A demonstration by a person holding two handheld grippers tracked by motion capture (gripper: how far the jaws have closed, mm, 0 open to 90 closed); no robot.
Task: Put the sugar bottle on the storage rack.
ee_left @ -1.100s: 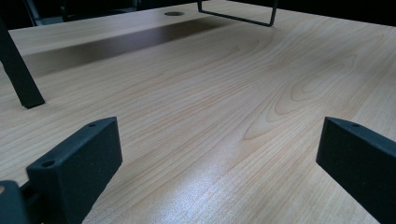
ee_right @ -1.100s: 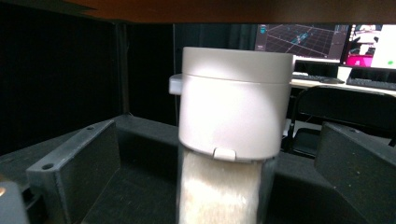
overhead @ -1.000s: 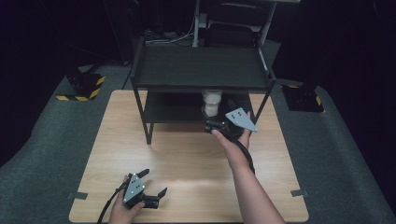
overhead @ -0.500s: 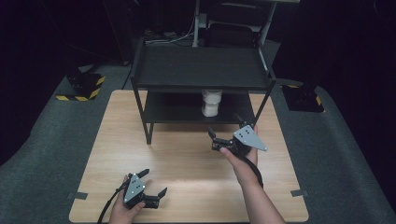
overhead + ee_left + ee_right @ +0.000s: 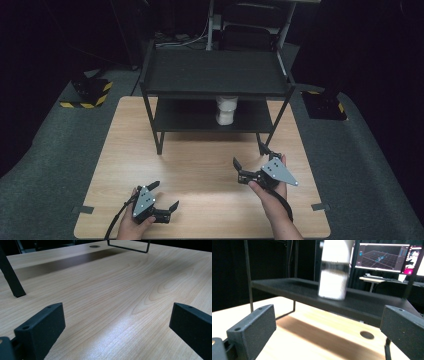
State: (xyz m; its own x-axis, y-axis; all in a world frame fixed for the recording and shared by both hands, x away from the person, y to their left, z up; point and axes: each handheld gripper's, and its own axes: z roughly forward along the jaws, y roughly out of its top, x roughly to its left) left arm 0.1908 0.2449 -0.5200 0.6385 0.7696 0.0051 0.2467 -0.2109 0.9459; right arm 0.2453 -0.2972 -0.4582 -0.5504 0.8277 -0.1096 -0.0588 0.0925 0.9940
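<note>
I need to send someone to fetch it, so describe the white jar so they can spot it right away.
Look at the black two-level shelf at the far end of the wooden table. On its lower level, right of centre, stands the white jar, upright. It is the one pale thing on the dark rack.

Wood, matt metal, grainy black fingers

We see a light wood-grain tabletop (image 5: pixel 130 290) with a soft sheen, a matt black metal two-tier shelf (image 5: pixel 215 72), a white container (image 5: pixel 333 277), and rough-textured black fingers (image 5: pixel 254 327).
</note>
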